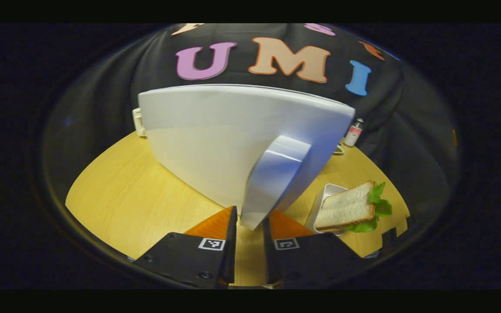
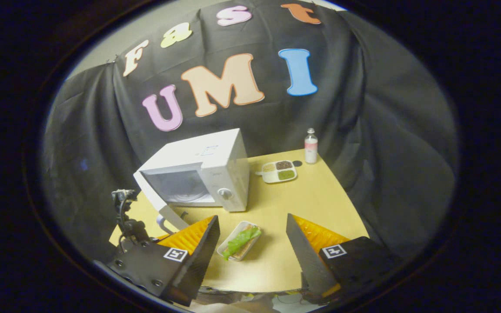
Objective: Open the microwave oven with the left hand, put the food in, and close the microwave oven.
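The step in hand is opening the microwave (image 2: 198,174). The left gripper (image 1: 250,224) pinches the door handle (image 1: 272,180) between its two fingers, and the door (image 1: 215,139) stands partly open, swung out to the left. Next, the door likely needs pulling wider. The right gripper (image 2: 252,237) hangs above the table (image 2: 320,204), jaws spread wide, holding nothing. The sandwich (image 2: 241,241) lies in its tray just in front of the microwave.

White microwave oven (image 2: 202,171) stands with its door (image 2: 155,198) swung partly open; a lettuce sandwich (image 2: 241,241) in a white tray lies just before it.
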The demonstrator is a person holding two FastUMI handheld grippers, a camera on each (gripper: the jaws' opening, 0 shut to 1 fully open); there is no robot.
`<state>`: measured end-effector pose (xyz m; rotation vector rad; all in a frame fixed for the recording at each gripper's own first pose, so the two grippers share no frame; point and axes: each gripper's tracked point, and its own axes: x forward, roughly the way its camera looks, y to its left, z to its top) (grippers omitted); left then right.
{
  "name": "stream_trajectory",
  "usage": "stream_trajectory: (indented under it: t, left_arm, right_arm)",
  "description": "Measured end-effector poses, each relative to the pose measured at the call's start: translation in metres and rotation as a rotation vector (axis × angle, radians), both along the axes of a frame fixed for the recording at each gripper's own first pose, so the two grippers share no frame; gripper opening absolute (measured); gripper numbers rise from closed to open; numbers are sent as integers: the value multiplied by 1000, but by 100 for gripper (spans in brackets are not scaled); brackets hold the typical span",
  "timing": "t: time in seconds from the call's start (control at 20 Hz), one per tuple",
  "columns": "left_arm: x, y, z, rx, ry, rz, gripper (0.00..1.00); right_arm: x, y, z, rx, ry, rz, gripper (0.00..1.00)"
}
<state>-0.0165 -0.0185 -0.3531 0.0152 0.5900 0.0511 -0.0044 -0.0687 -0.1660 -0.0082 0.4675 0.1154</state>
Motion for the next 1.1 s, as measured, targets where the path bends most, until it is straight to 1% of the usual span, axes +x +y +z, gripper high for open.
stream_trajectory:
  t: [0.05, 0.1, 0.15, 0.2, 0.3, 0.4, 0.5, 0.55, 0.6, 0.65, 0.7, 0.85, 1.1]
  left_arm:
    - [-7, 13, 3, 11, -5, 47, 34]
    - [-14, 26, 5, 21, -10, 88, 56]
    - [-19, 37, 6, 24, -14, 120, 67]
    - [-30, 45, 8, 25, -17, 150, 82]
    - [-41, 62, 10, 30, -17, 210, 90]
    - [-57, 82, 17, 30, -24, 271, 91]
    - [-73, 98, 24, 11, -27, 322, 90]
    - [-81, 105, 25, -3, -25, 348, 86]
    - [-86, 112, 25, -20, -26, 367, 89]
    - [-93, 118, 27, -37, -24, 385, 89]
    - [-95, 122, 25, -57, -22, 399, 89]
    - [-105, 133, 27, -105, -10, 418, 90]
    - [-126, 165, 34, -130, 23, 403, 90]
  right_arm:
    - [4, 3, -4, -5, 12, 26, 96]
    - [7, 4, -9, -19, 23, 43, 96]
    - [11, 6, -14, -33, 33, 60, 95]
    - [12, 8, -19, -40, 44, 73, 95]
    - [13, 10, -26, -39, 68, 92, 96]
    - [13, 11, -34, -55, 88, 109, 96]
    - [12, 13, -41, -64, 111, 123, 95]
    - [12, 15, -43, -60, 121, 128, 96]
    - [12, 20, -45, -51, 127, 133, 96]
    - [15, 26, -45, -41, 132, 137, 96]
    - [17, 33, -45, -34, 133, 140, 89]
    - [25, 54, -43, -25, 121, 143, 89]
    - [24, 91, -47, -15, 114, 105, 88]
